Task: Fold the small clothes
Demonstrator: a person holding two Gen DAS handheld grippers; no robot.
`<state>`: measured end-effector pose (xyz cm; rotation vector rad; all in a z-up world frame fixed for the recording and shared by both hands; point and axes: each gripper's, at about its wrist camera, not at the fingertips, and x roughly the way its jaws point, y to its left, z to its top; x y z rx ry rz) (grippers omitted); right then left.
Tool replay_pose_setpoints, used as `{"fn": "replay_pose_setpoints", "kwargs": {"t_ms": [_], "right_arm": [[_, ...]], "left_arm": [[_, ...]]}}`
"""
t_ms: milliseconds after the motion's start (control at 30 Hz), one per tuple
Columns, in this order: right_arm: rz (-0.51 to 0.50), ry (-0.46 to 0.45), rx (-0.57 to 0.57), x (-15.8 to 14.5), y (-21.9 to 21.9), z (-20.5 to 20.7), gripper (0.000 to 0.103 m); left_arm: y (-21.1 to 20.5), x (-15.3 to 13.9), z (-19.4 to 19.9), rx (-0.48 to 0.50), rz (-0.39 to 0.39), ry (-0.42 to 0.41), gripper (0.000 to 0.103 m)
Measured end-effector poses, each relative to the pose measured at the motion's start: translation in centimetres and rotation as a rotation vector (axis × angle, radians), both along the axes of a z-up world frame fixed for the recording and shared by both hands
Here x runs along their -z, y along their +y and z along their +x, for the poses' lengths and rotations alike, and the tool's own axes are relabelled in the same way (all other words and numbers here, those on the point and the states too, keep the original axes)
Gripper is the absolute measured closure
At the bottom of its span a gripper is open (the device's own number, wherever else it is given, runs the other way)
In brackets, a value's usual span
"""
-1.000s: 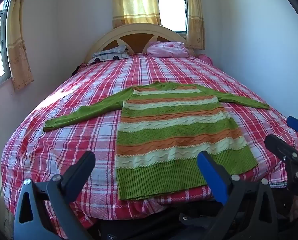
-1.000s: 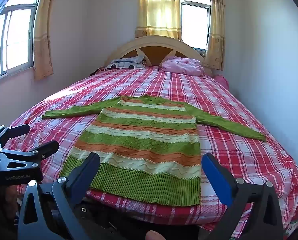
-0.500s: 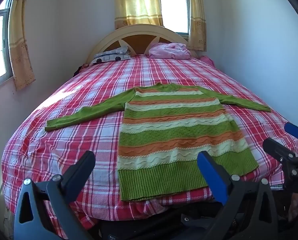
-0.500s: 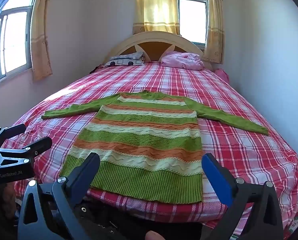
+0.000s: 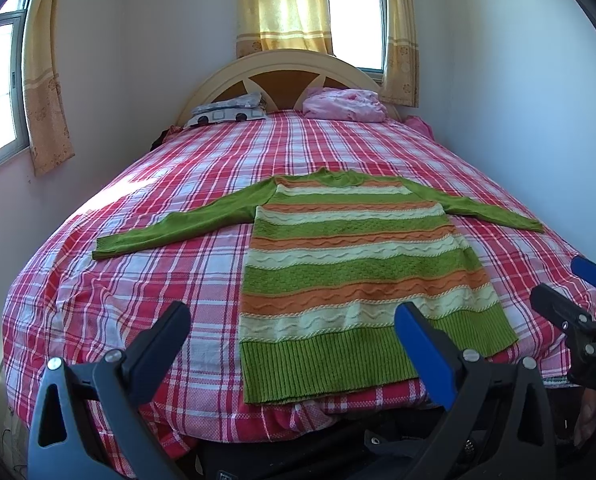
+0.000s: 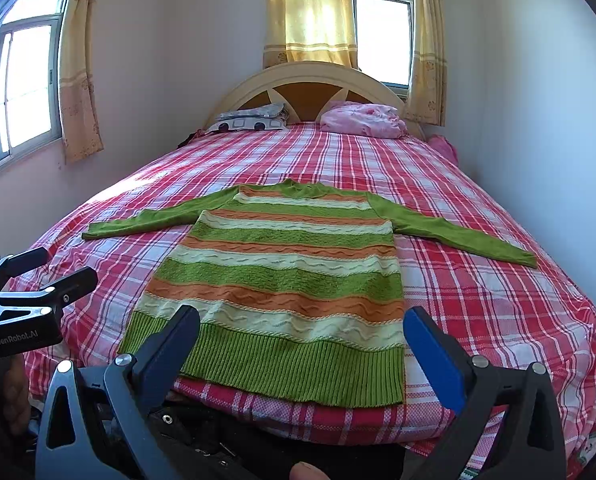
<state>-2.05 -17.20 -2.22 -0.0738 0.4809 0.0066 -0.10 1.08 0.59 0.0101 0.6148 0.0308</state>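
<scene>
A green, orange and cream striped sweater (image 5: 350, 264) (image 6: 294, 264) lies flat on the red plaid bed (image 5: 146, 280) (image 6: 498, 300), sleeves spread to both sides, hem toward me at the foot edge. My left gripper (image 5: 294, 332) hovers open above the foot of the bed, over the hem's left part. My right gripper (image 6: 302, 332) is open too, above the hem's middle. Neither touches the cloth. Each gripper shows at the edge of the other's view: the right one (image 5: 578, 300) and the left one (image 6: 38, 272).
A wooden headboard (image 5: 286, 76), a patterned pillow (image 5: 226, 114) and a pink bundle of bedding (image 5: 344, 104) sit at the far end. A wall (image 5: 518, 120) runs close along the bed's right side. Windows with yellow curtains (image 5: 282, 4) stand behind and left.
Both grippers have risen a little and edged toward the bed, so the sweater sits lower in both views. The sweater itself has not moved and both grippers stay open.
</scene>
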Motion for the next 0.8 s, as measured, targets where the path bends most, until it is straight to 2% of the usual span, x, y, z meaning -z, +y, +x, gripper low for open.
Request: {"fn": "replay_pose_setpoints", "kwargs": {"t_ms": [800], "right_arm": [[0.005,0.009,0.002,0.24,0.26,0.03,0.001]], "left_arm": [[0.22,-0.11,0.17,-0.004,-0.006,0.002,0.0]]}}
